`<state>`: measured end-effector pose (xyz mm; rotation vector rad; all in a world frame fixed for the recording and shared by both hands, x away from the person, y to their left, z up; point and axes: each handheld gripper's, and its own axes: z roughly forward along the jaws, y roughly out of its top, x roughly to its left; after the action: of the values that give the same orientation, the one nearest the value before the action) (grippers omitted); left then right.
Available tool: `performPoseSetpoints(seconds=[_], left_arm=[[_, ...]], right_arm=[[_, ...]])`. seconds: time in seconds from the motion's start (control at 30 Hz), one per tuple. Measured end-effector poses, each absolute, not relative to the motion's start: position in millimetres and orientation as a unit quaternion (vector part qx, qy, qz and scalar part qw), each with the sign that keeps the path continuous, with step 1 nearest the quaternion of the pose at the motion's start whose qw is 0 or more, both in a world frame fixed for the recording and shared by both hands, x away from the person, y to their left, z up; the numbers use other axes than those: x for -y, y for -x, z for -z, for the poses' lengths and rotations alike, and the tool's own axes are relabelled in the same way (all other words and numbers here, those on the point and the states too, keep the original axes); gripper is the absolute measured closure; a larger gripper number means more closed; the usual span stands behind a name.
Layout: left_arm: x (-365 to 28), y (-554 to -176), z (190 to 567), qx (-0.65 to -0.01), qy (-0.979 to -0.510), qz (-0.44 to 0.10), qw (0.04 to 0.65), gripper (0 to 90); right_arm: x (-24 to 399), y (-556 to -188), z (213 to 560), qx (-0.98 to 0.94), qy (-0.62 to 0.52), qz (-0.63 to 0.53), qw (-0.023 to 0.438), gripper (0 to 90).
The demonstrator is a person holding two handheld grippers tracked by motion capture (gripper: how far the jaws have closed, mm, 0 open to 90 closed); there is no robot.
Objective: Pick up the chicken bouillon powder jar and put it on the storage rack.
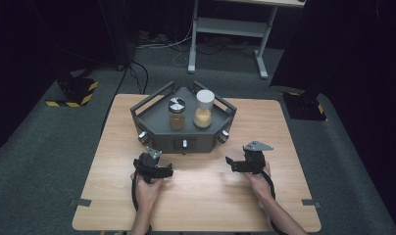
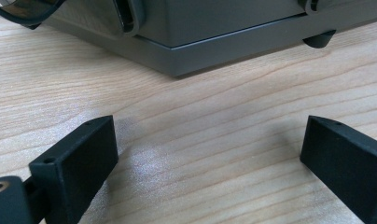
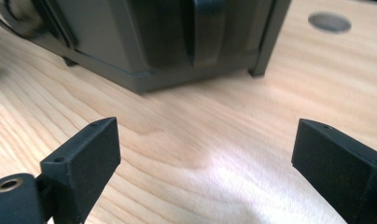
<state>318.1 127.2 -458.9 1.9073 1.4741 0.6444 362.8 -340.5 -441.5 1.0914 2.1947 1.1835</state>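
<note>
Dark grey tray [image 1: 152, 117] at desk [image 1: 264, 196] 12 o'clock, two jars inside. We judge it rigid, fairly heavy, jars tippable; grasp side rails. Left hand-held gripper [image 1: 148, 157] and right hand-held gripper [image 1: 235, 163] both released, empty, just short of tray's front.

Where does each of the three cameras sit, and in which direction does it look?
High view: above the person's side, looking forward and down on the wooden table; both forearms, the left claw and right claw show.
Left gripper view: on the left claw, low over the table, facing the grey tray; its two black jaws stand apart.
Right gripper view: on the right claw, facing a corner of the tray; its jaws stand apart.
Shared: both gripper views show the tray's base and wood grain.
</note>
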Motion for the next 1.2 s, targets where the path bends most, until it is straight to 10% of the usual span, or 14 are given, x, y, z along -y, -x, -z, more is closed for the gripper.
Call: performPoseSetpoints(seconds=[1.2], left_arm=[[-126,-318,459,-0.561,-0.724,-0.246,0.317,3.8]], right_arm=[[320,-377,452,-0.819,-0.404,-0.356,0.195,8.9]])
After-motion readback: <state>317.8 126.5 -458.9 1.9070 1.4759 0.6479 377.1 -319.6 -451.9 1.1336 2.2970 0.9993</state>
